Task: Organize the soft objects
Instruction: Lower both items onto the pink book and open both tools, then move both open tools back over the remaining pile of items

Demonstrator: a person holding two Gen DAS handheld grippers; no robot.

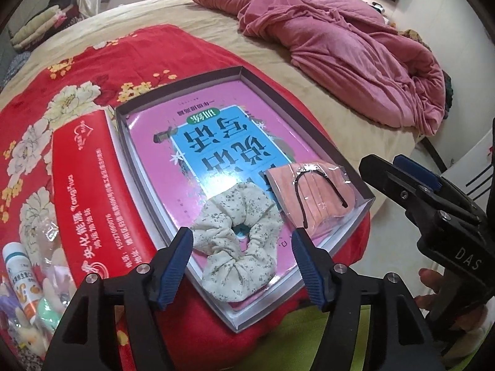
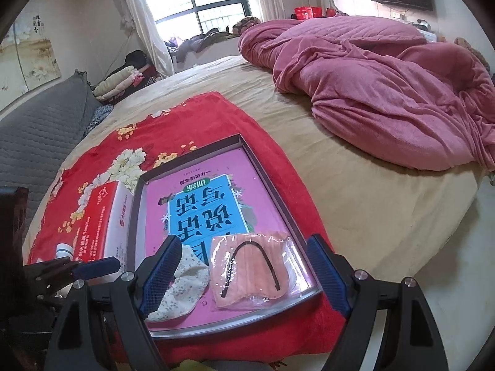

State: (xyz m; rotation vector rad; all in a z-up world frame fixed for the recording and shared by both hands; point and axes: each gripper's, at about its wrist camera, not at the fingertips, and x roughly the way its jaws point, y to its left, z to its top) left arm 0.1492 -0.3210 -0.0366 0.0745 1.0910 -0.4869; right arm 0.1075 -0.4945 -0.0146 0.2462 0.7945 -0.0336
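A pale floral scrunchie (image 1: 222, 213) lies in a shallow grey tray (image 1: 179, 89) on top of a pink and blue book (image 1: 216, 142). My left gripper (image 1: 241, 235) is open, its blue pads on either side of the scrunchie without pressing it. Beside it in the tray lies a pink face mask in a clear packet (image 1: 312, 191). In the right wrist view my right gripper (image 2: 244, 241) is open above the near end of the tray (image 2: 191, 158), over the mask packet (image 2: 250, 272), with the scrunchie (image 2: 185, 281) partly behind its left finger.
The tray sits on a red floral blanket (image 1: 92, 61) on a bed. A red box (image 1: 89, 185) lies along the tray's left side, with a small bottle (image 1: 21, 278) and plush items near it. A rumpled pink quilt (image 1: 340, 46) fills the far right of the bed.
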